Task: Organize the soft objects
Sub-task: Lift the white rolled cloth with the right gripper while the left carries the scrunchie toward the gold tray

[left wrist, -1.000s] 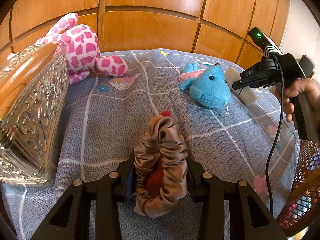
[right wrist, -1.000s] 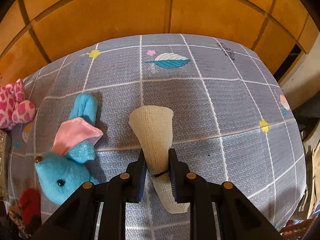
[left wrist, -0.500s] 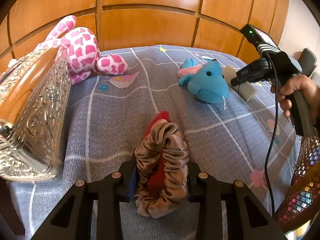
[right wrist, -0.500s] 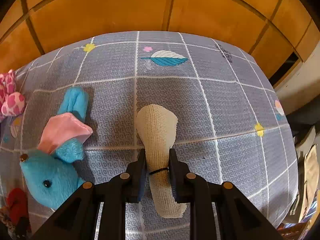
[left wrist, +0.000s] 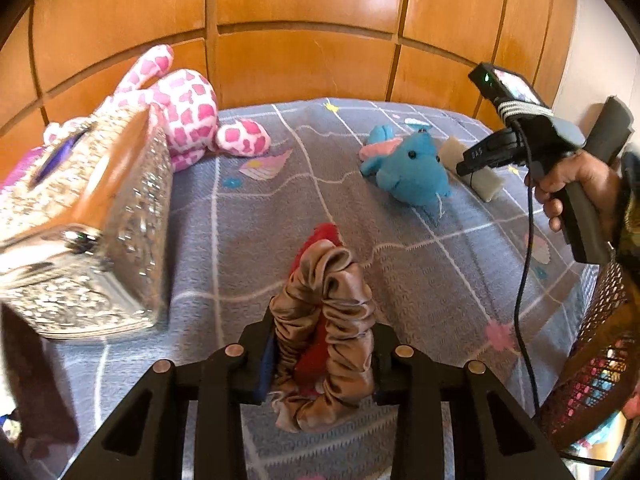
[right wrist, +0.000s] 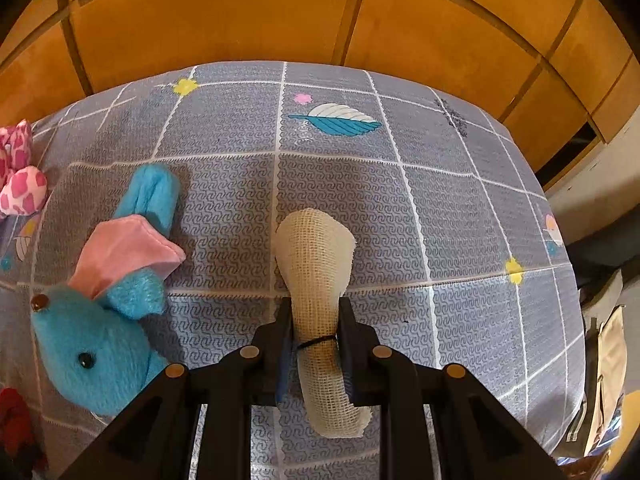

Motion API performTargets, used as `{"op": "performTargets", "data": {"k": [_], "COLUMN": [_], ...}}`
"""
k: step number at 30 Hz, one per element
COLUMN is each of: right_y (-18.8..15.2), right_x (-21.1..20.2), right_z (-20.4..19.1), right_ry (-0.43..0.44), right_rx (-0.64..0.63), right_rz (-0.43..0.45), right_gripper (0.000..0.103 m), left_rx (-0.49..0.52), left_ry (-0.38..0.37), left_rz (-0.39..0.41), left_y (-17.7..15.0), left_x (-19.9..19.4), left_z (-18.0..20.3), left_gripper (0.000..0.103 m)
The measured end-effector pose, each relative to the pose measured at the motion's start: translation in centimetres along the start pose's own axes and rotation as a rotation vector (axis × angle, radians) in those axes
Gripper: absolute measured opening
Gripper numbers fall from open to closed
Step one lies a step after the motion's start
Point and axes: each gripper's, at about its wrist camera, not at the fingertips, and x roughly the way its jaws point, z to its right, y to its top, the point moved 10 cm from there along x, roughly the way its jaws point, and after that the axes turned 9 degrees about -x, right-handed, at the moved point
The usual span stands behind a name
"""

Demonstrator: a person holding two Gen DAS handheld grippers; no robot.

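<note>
While we look along our two grippers, these lines run from left to right across the bed.

Box: at the far left of the left wrist view we see an ornate silver box (left wrist: pixel 84 236) with a brown top, resting on the bedspread (left wrist: pixel 248 264).

Pink toy: behind the box lies a pink-and-white spotted plush (left wrist: pixel 188 116), against the wooden panel wall (left wrist: pixel 304 12).

Left gripper: our left gripper (left wrist: pixel 322 354) is clamped on a tan satin scrunchie (left wrist: pixel 332 320), and its pads squeeze the gathered fabric from both sides.

Scrunchie bundle: a red fuzzy scrunchie (left wrist: pixel 320 240) pokes out through and beyond the tan one, so we hold both as one bunch just above the bedspread.

Blue toy: a blue plush elephant (left wrist: pixel 412 168) with a pink ear lies further right on the bedspread, well apart from the scrunchies.

Right gripper, from the left view: we see it (left wrist: pixel 468 168) at the right edge, gripped by a hand (left wrist: pixel 576 180), with a black cable (left wrist: pixel 524 264) hanging down from it.

Right gripper, own view: our right gripper (right wrist: pixel 314 340) is closed on a cream gauze roll (right wrist: pixel 316 264), and the pads pinch it near a thin black band.

Gauze roll: its wider end points away from us over the bedspread, just right of the blue elephant.

Basket: a woven basket (left wrist: pixel 600 364) shows at the far right edge.
</note>
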Motion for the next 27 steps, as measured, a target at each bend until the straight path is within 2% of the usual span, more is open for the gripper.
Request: {"op": "performTargets", "data": {"k": [15,18,27], "right_y": [-0.1,0.0,-0.1], "right_x": [-0.1,-0.2,-0.1], "right_z": [-0.1,0.1,0.7], "right_ry": [-0.017,-0.024,-0.039], "right_rx": [-0.006,0.000,0.008], "right_rz": [0.004,0.005,0.002], "right_gripper": [0.019,0.019,0.019], "left_rx": [-0.057,-0.083,-0.166], "left_ry": [0.063,0.074,0.167], "left_rz": [0.143,0.158,0.209], "left_y": [3.0,3.4,3.7], "left_x": [-8.2,-9.3,-12.4], "left_z": [-2.0,-2.9,-7.4], "left_gripper": [0.035,0.035,0.035]}}
